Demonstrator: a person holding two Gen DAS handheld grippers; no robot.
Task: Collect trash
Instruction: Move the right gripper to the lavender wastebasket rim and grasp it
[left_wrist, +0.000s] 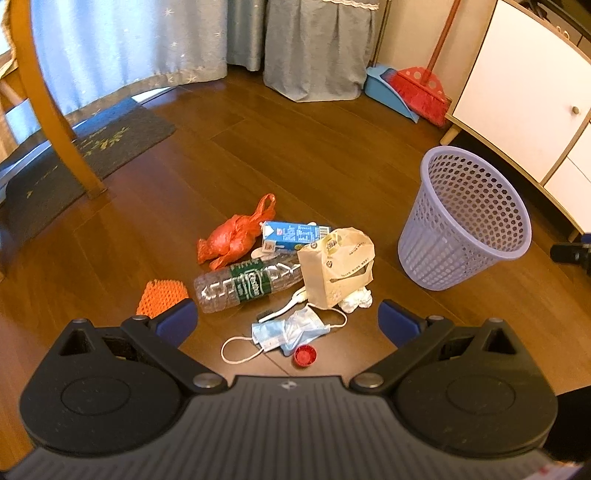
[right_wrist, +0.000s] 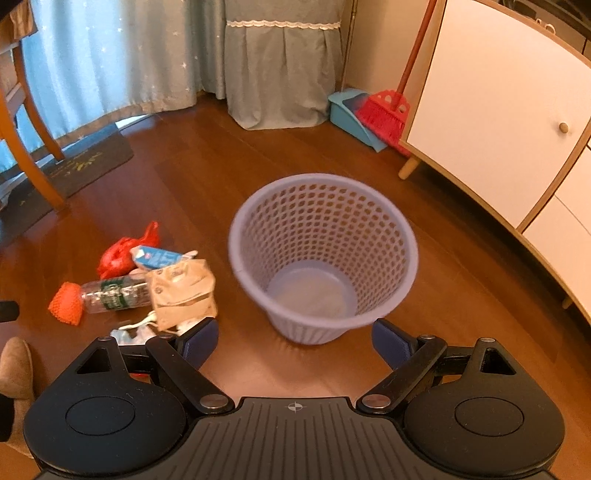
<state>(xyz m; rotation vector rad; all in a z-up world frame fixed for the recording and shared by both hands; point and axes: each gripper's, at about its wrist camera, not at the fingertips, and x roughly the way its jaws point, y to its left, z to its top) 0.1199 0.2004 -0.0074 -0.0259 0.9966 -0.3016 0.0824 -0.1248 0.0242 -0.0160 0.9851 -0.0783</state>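
Trash lies piled on the wooden floor: a red plastic bag, a blue milk carton, a clear bottle, a beige paper bag, a crumpled tissue, a blue face mask, a red cap and an orange net. My left gripper hangs open just above the mask, holding nothing. A purple mesh bin stands empty to the right of the pile. My right gripper is open over the floor just in front of the bin, also holding nothing.
A white cabinet lines the right side. A red broom and blue dustpan lean in the far corner. A wooden chair leg and dark mat sit at left, curtains behind. A slipper shows at lower left.
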